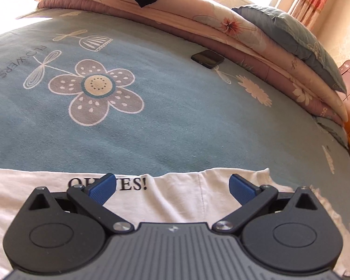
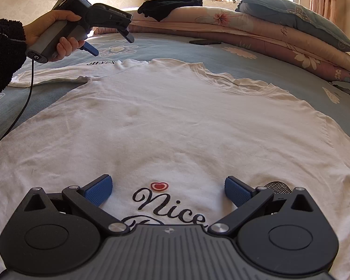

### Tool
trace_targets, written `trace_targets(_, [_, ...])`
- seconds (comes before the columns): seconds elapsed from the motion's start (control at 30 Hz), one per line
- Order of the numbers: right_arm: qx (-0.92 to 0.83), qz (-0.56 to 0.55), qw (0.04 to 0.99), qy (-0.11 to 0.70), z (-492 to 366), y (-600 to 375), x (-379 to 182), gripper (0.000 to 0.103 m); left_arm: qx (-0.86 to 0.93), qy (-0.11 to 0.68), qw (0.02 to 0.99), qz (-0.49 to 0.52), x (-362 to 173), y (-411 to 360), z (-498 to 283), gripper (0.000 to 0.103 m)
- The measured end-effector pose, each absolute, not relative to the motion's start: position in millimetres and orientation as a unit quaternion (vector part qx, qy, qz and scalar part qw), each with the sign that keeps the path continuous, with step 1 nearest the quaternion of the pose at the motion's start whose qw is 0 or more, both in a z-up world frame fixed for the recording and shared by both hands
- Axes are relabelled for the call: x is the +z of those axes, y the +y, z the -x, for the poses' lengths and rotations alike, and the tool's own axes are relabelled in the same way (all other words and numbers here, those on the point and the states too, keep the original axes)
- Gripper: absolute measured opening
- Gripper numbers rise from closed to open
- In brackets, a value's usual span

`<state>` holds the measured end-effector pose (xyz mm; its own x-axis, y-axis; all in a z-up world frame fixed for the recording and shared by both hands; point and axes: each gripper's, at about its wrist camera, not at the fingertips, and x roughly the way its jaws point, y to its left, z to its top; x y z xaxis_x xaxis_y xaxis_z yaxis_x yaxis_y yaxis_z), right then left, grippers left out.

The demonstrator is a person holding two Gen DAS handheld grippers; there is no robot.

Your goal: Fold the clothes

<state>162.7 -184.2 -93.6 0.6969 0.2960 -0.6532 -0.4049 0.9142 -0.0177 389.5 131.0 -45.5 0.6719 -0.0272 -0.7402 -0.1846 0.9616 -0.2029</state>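
T-shirt (image 2: 175, 121): white, spread flat on the bed (image 2: 280, 70); long axis runs from the right wrist camera toward the pillows, collar at the far end.
Left gripper (image 2: 112, 44): wide open, empty, above the left sleeve.
Right gripper (image 2: 168, 190): wide open, empty, over the "Nice" print.

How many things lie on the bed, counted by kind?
White T-shirts: 1
Black garments: 1
Phones: 1
Pillows: 1
Folded quilts: 1 stack; the layers cannot be counted
Total: 5
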Motion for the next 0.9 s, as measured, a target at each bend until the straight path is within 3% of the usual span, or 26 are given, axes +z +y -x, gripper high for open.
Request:
trace_targets(0.33, [0.191, 0.080, 0.918, 0.339, -163.4, -183.7, -93.4, 0.103, 0.134, 0.429, 0.892, 0.048, -78.5, 140.8, -403.2, 0.102])
trace_targets(0.53, [0.190, 0.080, 0.918, 0.339, -162.9, -183.6, -93.5, 0.103, 0.147, 0.412, 0.897, 0.068, -40.9, 165.8, -389.2, 0.102])
trace_targets(0.73, [0.190, 0.080, 0.918, 0.339, -162.6, -183.3, -93.5, 0.103, 0.135, 0.421, 0.897, 0.002, -13.8, 193.2, -339.2, 0.102])
trace_targets(0.9, [0.189, 0.081, 0.918, 0.339, -162.2, -182.9, -93.7, 0.103, 0.099, 0.455, 0.877, 0.117, -39.0, 254.4, -307.3, 0.102])
